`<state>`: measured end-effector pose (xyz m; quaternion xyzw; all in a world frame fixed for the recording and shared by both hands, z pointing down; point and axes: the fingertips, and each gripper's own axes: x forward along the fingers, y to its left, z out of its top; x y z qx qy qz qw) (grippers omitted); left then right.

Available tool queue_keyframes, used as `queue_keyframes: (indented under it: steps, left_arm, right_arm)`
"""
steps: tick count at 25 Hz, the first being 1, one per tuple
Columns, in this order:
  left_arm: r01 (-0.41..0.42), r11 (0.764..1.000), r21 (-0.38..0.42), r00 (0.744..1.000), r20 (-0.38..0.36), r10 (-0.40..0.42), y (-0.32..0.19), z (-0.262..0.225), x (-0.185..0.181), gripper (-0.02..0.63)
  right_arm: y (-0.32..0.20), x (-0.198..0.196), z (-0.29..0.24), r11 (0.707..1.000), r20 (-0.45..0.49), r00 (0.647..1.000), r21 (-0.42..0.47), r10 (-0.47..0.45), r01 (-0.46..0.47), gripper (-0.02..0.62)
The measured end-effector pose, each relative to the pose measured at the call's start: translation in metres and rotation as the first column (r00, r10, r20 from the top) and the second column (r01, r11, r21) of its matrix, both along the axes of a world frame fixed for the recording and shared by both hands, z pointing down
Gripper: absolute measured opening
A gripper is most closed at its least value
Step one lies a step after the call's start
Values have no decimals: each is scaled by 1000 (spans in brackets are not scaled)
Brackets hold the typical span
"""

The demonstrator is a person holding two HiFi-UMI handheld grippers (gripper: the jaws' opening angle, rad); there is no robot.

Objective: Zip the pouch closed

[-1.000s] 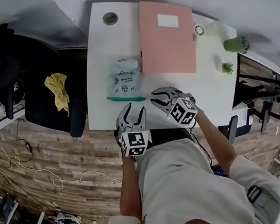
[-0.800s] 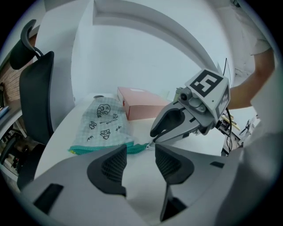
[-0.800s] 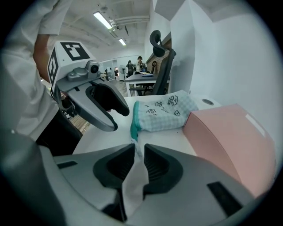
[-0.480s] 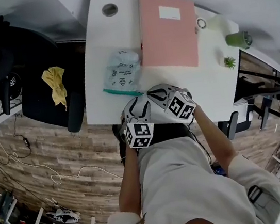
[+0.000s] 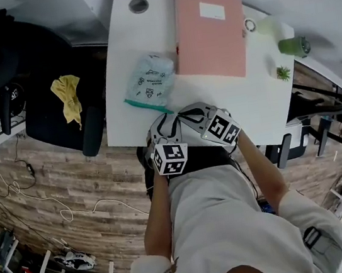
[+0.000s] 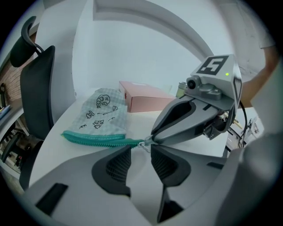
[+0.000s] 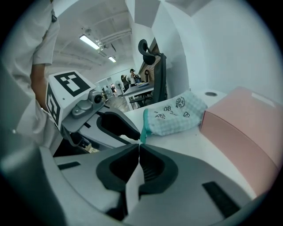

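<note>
The mint checked pouch (image 5: 148, 79) lies on the white table (image 5: 255, 101), its teal zipper (image 6: 93, 139) along the near edge. My right gripper (image 7: 139, 145) is shut on the zipper's near end, by the small metal pull (image 6: 144, 144). In the left gripper view the right gripper (image 6: 152, 138) comes in from the right and pinches there. My left gripper (image 6: 141, 152) sits just in front of that spot. Its jaws are closing, with a gap still between the pads and the pull at their tips, untouched. From the head view both grippers (image 5: 171, 118) meet at the pouch's near corner.
A pink folder (image 5: 209, 28) lies right of the pouch, close beside it. A cable hole (image 5: 138, 4) sits at the table's far left corner; a green cup (image 5: 291, 48) and a small plant (image 5: 283, 72) are at the right. A black chair (image 5: 59, 111) with a yellow cloth (image 5: 68, 94) stands left.
The left gripper has moved in toward the pouch's near corner and narrowed its jaws. The right gripper shifted left to the zipper end and shut there.
</note>
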<state>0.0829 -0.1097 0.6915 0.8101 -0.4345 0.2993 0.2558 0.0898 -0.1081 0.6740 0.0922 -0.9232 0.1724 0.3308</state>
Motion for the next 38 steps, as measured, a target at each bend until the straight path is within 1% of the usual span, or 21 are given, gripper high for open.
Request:
queue_keyframes:
  steps: [2, 4, 5, 9, 17, 22, 38]
  left_arm:
    - [0, 1000, 4, 1000, 15, 0, 0, 2, -2, 114]
    - [-13, 1000, 12, 999, 30, 12, -1, 3, -3, 9]
    - [-24, 1000, 13, 999, 33, 24, 0, 3, -2, 0]
    - [-52, 999, 0, 998, 23, 52, 1, 4, -3, -2]
    - [-55, 998, 0, 998, 30, 55, -2, 0, -1, -3]
    - [-15, 1000, -5, 999, 30, 15, -6, 1, -11, -3]
    - [56, 998, 2, 997, 47, -57, -23, -2, -48, -3]
  right_arm:
    - [0, 0, 1, 1000, 1, 1000, -1, 3, -3, 6]
    - [0, 0, 1, 1000, -2, 1000, 1, 4, -4, 6]
    - [0, 0, 1, 1000, -8, 1000, 6, 1, -1, 6]
    - [0, 2, 5, 999, -48, 999, 32, -13, 14, 5]
    - [-6, 8, 5, 999, -82, 996, 49, 23, -19, 5]
    - [-11, 15, 8, 997, -120, 992, 61, 46, -39, 5]
    - [-20, 25, 5, 993, -126, 987, 76, 103, -94, 5]
